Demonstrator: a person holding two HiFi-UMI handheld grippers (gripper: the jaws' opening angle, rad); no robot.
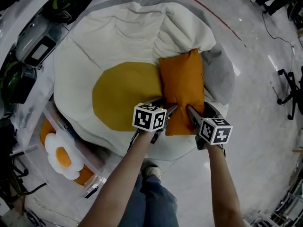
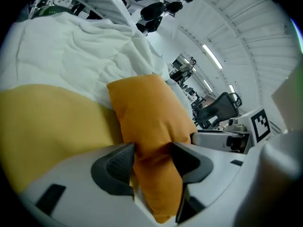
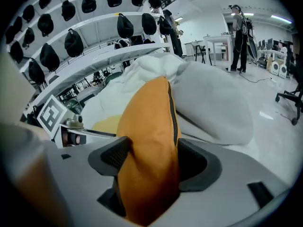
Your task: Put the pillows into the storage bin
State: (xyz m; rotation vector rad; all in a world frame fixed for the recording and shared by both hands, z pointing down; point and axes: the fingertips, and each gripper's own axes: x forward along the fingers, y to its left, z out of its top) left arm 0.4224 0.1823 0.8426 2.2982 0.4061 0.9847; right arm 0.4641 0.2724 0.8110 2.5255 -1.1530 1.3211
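An orange pillow (image 1: pixel 182 86) is pinched at its near edge from both sides. The jaws of the left gripper (image 1: pixel 168 107) are closed on its left corner, and those of the right gripper (image 1: pixel 199 110) on its right corner. It is laid across a large fried-egg cushion (image 1: pixel 118 96). A clear storage bin (image 1: pixel 90 161) holding a small fried-egg pillow (image 1: pixel 61 157) is seen lower left.

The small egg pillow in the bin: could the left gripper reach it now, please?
Probably not yet: the left gripper is shut on the orange pillow. The small egg pillow itself lies in view in the bin.
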